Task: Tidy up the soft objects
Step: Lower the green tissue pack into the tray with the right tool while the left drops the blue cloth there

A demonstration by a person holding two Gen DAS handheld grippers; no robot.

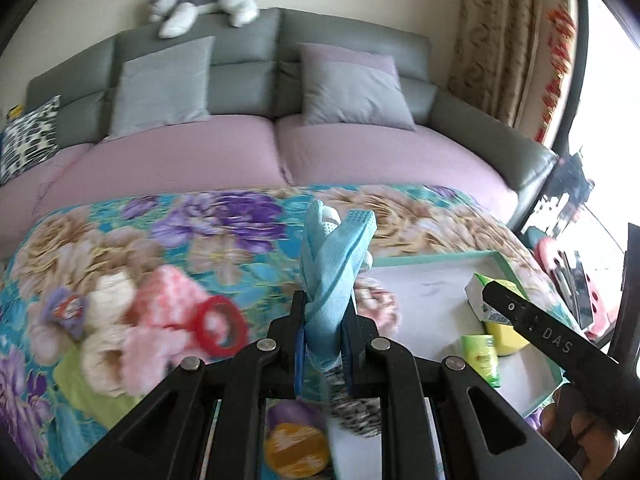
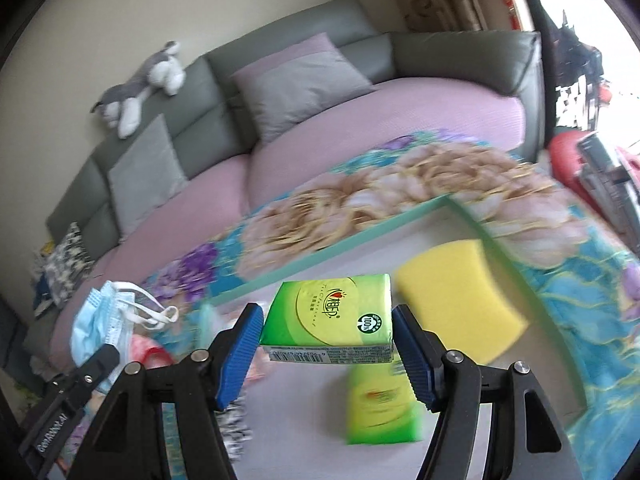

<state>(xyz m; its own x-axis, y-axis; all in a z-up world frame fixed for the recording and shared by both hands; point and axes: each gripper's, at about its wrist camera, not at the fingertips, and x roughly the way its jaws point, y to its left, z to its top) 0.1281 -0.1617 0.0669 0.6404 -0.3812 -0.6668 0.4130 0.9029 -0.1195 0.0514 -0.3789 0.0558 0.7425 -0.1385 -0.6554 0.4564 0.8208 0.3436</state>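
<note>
My left gripper (image 1: 325, 334) is shut on a light blue face mask (image 1: 334, 276) and holds it up above the floral cloth (image 1: 224, 236); the mask also shows in the right wrist view (image 2: 102, 320). My right gripper (image 2: 326, 346) is shut on a green tissue pack (image 2: 330, 316), held above a white tray with a teal rim (image 2: 340, 242). In the tray lie a second green tissue pack (image 2: 382, 408) and a yellow sponge (image 2: 460, 300). The right gripper also shows in the left wrist view (image 1: 486, 292), over the tray (image 1: 432, 258).
Pink and cream fluffy items (image 1: 160, 308), a red ring (image 1: 220, 326) and a small purple toy (image 1: 68, 312) lie left on the cloth. Behind stands a grey sofa (image 1: 248, 64) with cushions and a plush husky (image 1: 204, 4). A black-and-white patterned item (image 1: 356, 412) lies below the left gripper.
</note>
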